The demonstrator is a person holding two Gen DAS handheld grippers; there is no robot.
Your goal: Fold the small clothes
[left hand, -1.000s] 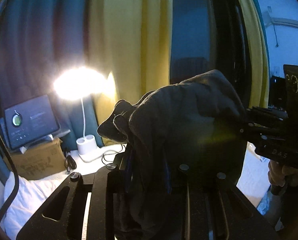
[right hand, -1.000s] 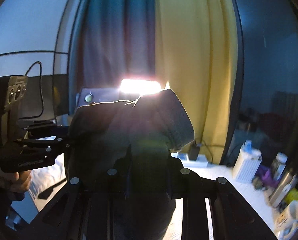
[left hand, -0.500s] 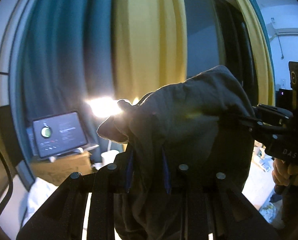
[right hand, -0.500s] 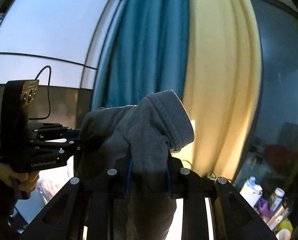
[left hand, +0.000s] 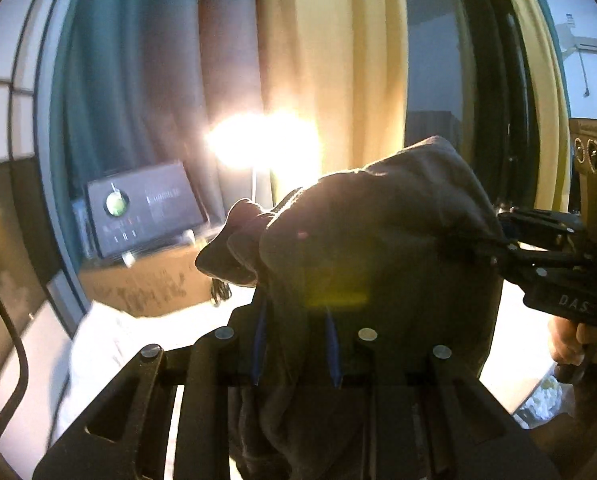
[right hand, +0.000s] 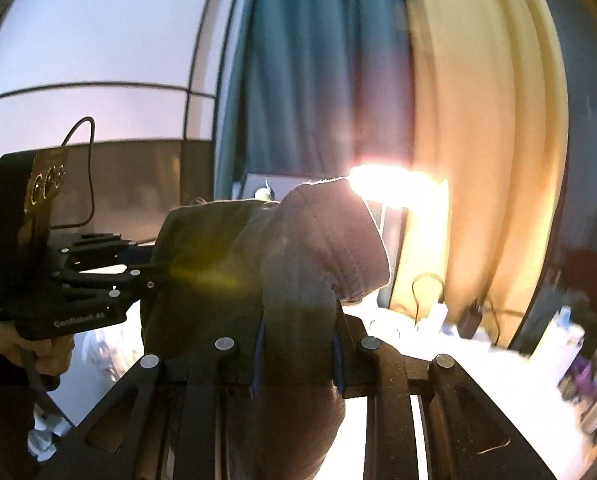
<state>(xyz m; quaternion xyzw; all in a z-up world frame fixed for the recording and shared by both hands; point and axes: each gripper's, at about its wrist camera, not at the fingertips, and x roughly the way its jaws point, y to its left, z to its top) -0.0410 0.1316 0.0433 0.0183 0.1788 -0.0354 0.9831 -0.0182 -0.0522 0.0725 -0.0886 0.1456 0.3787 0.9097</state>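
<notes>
1. My left claw (left hand: 296, 344) pinches one side of the grey garment (left hand: 378, 248); my right claw (right hand: 296, 356) pinches the other.
2. It hangs bunched between them, in the air.
3. Step, I judge: carrying it to lay flat.
4. Next: lower onto the white bed (left hand: 98, 344), spread evenly, clear of the lamp (left hand: 266, 146).

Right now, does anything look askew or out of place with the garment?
The grey garment hangs bunched between left gripper and right gripper, its ribbed cuff flopped over, not flat. Nothing looks damaged.
</notes>
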